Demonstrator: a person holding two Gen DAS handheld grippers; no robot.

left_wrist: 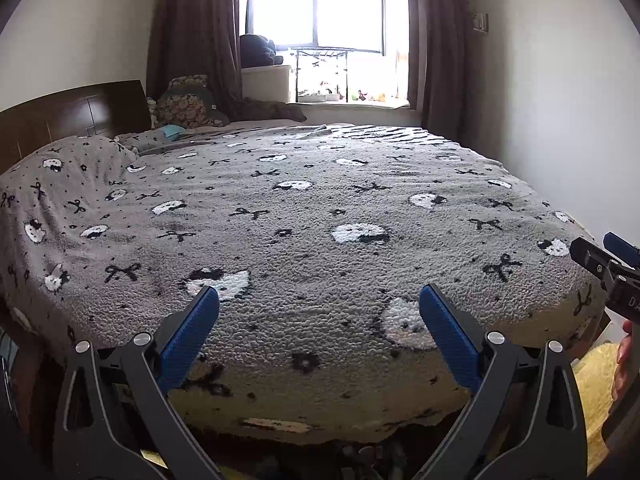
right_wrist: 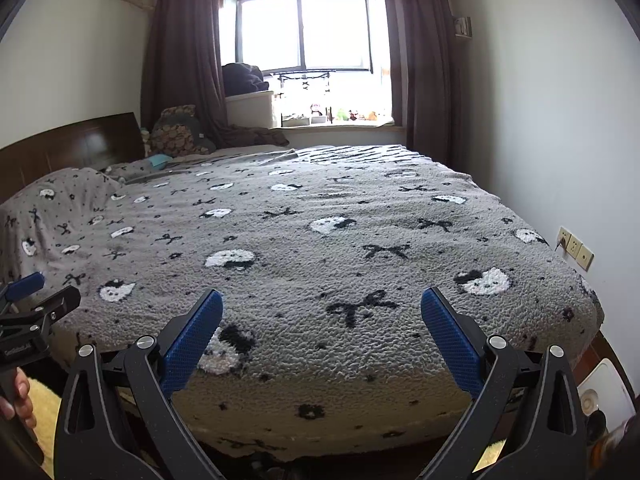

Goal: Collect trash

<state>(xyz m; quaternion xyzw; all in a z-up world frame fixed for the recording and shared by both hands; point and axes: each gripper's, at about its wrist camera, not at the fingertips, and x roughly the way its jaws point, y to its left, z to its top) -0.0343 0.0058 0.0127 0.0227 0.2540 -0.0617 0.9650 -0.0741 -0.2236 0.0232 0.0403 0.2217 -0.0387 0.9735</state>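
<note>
A wide bed with a grey fleece blanket (left_wrist: 320,208) printed with white cats and black bows fills both views; it also shows in the right wrist view (right_wrist: 320,248). I see no trash on it. My left gripper (left_wrist: 318,294) is open and empty, held over the bed's near edge. My right gripper (right_wrist: 322,298) is open and empty, also over the near edge. Each gripper shows at the edge of the other's view: the right one (left_wrist: 608,258) and the left one (right_wrist: 36,300).
A dark wooden headboard (left_wrist: 68,116) is at left, with a patterned cushion (left_wrist: 186,102) and a small teal item (left_wrist: 172,131) near it. A window sill (left_wrist: 352,102) with small items lies behind. A white wall (right_wrist: 540,120) with sockets (right_wrist: 576,248) runs along the right.
</note>
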